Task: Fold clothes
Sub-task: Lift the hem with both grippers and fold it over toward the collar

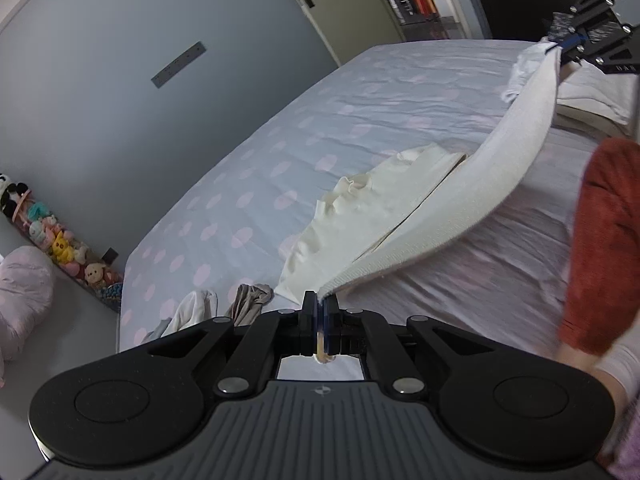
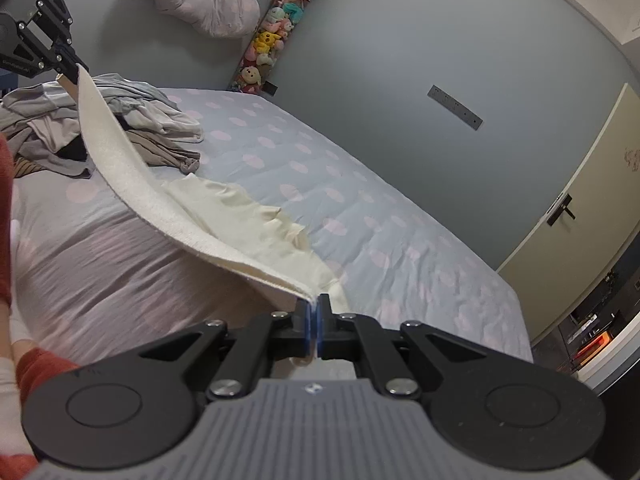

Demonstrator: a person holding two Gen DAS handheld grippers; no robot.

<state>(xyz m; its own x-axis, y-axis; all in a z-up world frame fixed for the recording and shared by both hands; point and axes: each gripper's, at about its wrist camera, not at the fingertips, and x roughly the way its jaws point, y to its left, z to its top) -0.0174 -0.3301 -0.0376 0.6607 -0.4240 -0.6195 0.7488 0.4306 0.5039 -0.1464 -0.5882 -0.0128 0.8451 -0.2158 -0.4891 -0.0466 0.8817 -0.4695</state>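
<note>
One dotted bedsheet (image 2: 360, 208), grey wall (image 2: 380, 40) bkgd

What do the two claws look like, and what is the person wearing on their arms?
Both claws are black, with flat scissor-like bars joined by shiny silver bolts and two big round black discs. Each sits on a ridged grey base bearing a small star-like mark. The left claw and the right claw have blue pads. The sleeve is rusty red, with a pale cuff beneath.
</note>
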